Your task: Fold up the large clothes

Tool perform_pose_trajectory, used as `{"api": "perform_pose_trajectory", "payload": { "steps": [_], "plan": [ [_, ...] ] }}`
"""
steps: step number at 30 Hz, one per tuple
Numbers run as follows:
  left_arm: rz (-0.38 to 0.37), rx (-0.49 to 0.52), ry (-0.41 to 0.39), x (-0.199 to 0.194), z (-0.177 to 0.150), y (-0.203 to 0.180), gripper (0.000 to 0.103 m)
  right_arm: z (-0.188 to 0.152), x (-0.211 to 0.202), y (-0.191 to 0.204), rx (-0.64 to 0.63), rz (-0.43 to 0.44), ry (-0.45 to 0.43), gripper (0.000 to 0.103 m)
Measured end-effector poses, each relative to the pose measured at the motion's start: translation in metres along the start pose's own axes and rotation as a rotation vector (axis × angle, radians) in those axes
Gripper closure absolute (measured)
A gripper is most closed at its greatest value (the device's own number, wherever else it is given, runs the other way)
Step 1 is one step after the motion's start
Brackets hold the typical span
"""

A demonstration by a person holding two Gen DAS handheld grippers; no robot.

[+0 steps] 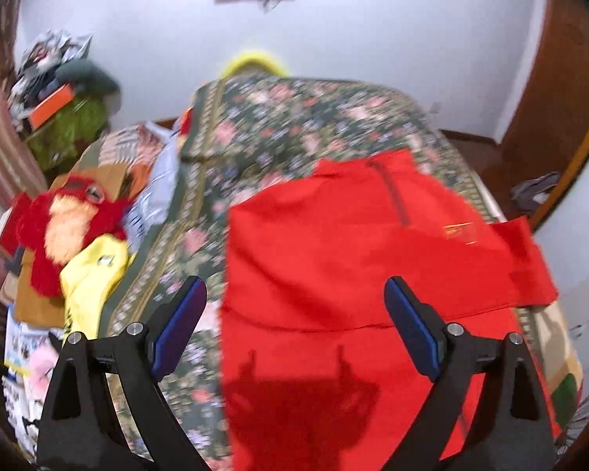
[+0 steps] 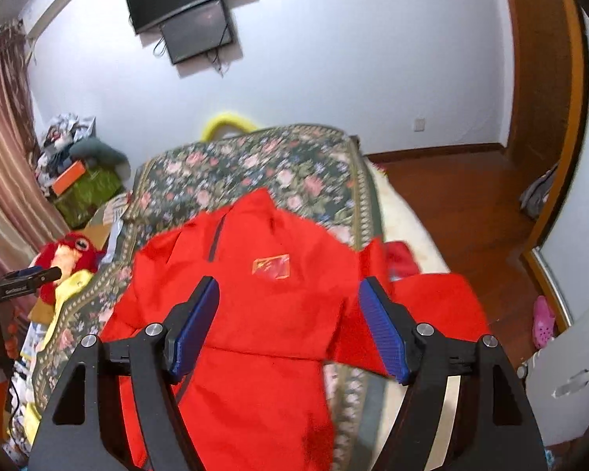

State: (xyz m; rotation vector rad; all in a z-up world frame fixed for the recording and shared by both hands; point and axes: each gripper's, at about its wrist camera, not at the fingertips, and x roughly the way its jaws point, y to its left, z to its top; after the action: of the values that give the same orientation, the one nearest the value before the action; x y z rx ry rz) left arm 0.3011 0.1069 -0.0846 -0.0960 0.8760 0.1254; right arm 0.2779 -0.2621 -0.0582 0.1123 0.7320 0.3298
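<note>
We see the red jacket [image 2: 255, 294] spread flat on the floral bedspread [image 2: 255, 165], its free sleeve [image 2: 432, 302] reaching toward the bed's edge at 3 o'clock. Our left gripper [image 1: 294, 310] and right gripper [image 2: 288, 306] both hang above it, jaws apart and empty. Stuffed toys [image 1: 66, 216] crowd the 9 o'clock side; bare bedspread lies at 12 o'clock.

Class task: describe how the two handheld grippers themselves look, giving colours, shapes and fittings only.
Both the left gripper and right gripper match: black angular triangular arms with cut-outs, round silver pivot bolts, and two flat blue ribbed rectangular pads. No cables, sleeves or hands show.
</note>
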Motion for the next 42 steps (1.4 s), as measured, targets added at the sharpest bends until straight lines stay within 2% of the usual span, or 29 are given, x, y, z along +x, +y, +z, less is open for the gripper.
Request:
{"api": "perform_pose_trajectory", "payload": {
  "steps": [2, 7, 12, 15, 20, 24, 26, 30, 31, 33, 34, 35, 36, 38, 42],
  "plan": [
    [-0.026, 0.023, -0.022, -0.003, 0.003, -0.023, 0.011, 0.000, -0.003, -0.013, 0.021, -0.018, -0.010, 0.026],
    [-0.056, 0.074, -0.035, 0.008, 0.006, -0.069, 0.010, -0.012, 0.001, -0.060, 0.106, -0.074, 0.009, 0.025],
    [-0.099, 0.124, 0.022, 0.040, -0.001, -0.111, 0.010, -0.039, 0.031, -0.116, 0.235, -0.146, 0.113, 0.025],
    [-0.098, 0.165, 0.060, 0.062, -0.008, -0.130, 0.010, -0.058, 0.053, -0.146, 0.330, -0.143, 0.177, 0.025],
    [-0.085, 0.186, 0.118, 0.093, -0.024, -0.145, 0.010, -0.081, 0.093, -0.184, 0.477, -0.133, 0.262, 0.026],
    [-0.075, 0.199, 0.143, 0.106, -0.036, -0.149, 0.010, -0.091, 0.120, -0.205, 0.597, -0.092, 0.302, 0.031],
    [-0.062, 0.211, 0.148, 0.111, -0.041, -0.149, 0.010, -0.095, 0.131, -0.210, 0.646, -0.086, 0.300, 0.031],
    [-0.041, 0.224, 0.172, 0.121, -0.048, -0.145, 0.010, -0.092, 0.140, -0.217, 0.695, -0.137, 0.261, 0.032],
    [-0.040, 0.220, 0.179, 0.122, -0.049, -0.143, 0.010, -0.089, 0.141, -0.220, 0.703, -0.159, 0.249, 0.035],
    [-0.042, 0.207, 0.189, 0.122, -0.052, -0.138, 0.010, -0.081, 0.143, -0.224, 0.700, -0.225, 0.239, 0.065],
    [-0.043, 0.203, 0.190, 0.122, -0.052, -0.135, 0.010, -0.079, 0.145, -0.225, 0.695, -0.243, 0.242, 0.073],
    [-0.043, 0.200, 0.190, 0.120, -0.053, -0.133, 0.010, -0.074, 0.144, -0.226, 0.685, -0.253, 0.239, 0.093],
    [-0.044, 0.198, 0.186, 0.117, -0.053, -0.130, 0.010, -0.066, 0.138, -0.222, 0.673, -0.244, 0.220, 0.097],
    [-0.042, 0.199, 0.174, 0.111, -0.053, -0.124, 0.010, -0.050, 0.122, -0.213, 0.630, -0.245, 0.157, 0.097],
    [-0.015, 0.199, 0.145, 0.097, -0.051, -0.110, 0.010, -0.003, 0.080, -0.166, 0.441, -0.286, 0.009, 0.097]
  ]
}}
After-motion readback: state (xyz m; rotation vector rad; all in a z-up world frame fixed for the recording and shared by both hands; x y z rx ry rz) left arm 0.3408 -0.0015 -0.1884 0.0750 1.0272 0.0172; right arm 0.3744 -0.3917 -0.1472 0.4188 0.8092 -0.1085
